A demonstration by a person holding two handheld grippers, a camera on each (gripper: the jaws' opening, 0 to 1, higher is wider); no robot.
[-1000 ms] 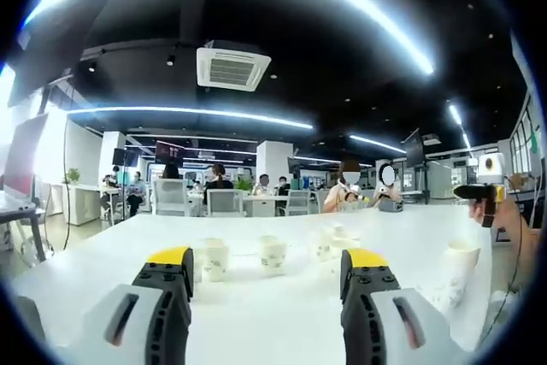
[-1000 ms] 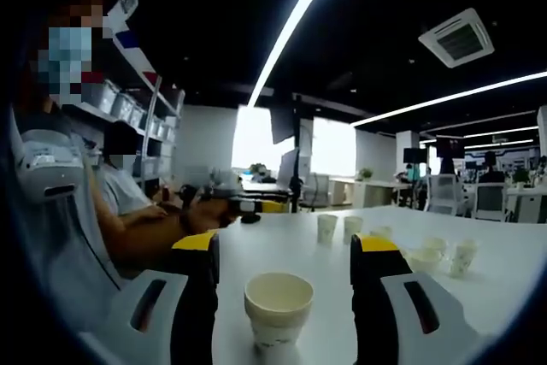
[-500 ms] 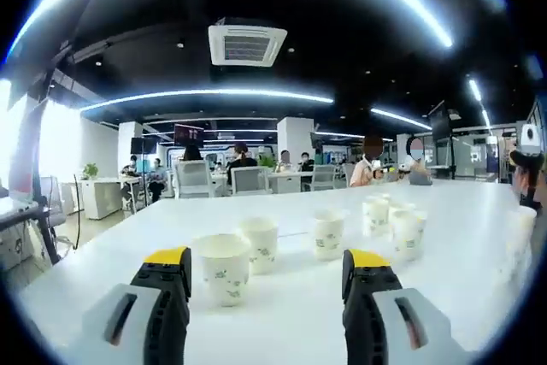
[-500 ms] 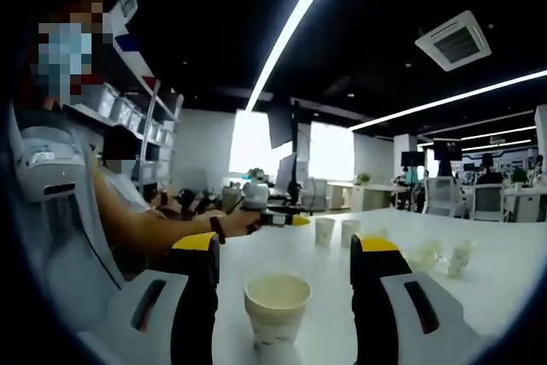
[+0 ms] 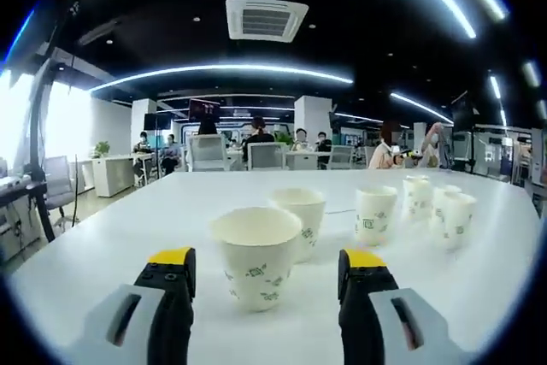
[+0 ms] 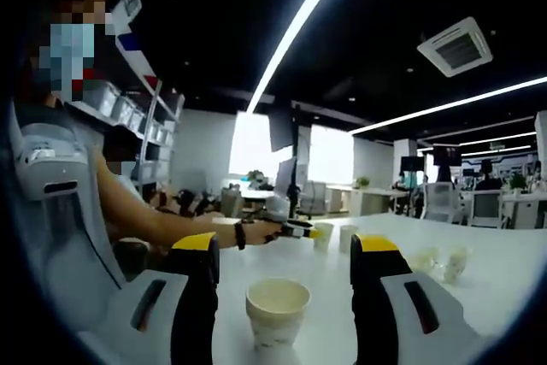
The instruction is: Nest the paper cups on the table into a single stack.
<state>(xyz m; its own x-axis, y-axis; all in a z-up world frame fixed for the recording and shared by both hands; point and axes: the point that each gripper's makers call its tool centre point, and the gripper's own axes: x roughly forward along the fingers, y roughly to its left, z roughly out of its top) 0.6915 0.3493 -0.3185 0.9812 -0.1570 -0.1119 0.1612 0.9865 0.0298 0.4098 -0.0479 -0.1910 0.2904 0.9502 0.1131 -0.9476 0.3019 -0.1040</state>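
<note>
Several white paper cups with green print stand upright on the white table. The nearest cup sits just ahead of my open left gripper, in line with the gap between its jaws. A second cup stands right behind it, and further cups stand to the right. In the right gripper view, another cup stands low between the jaws of my open right gripper, touching neither. Beyond it, a hand holds the left gripper beside two cups.
More cups stand at the far right of the table. The person's forearm stretches over the table's left edge. Office chairs, desks and seated people lie beyond the far edge.
My left gripper has moved forward to the cups, which loom much larger; the nearest one now stands in front of its jaws. The right gripper has barely moved.
</note>
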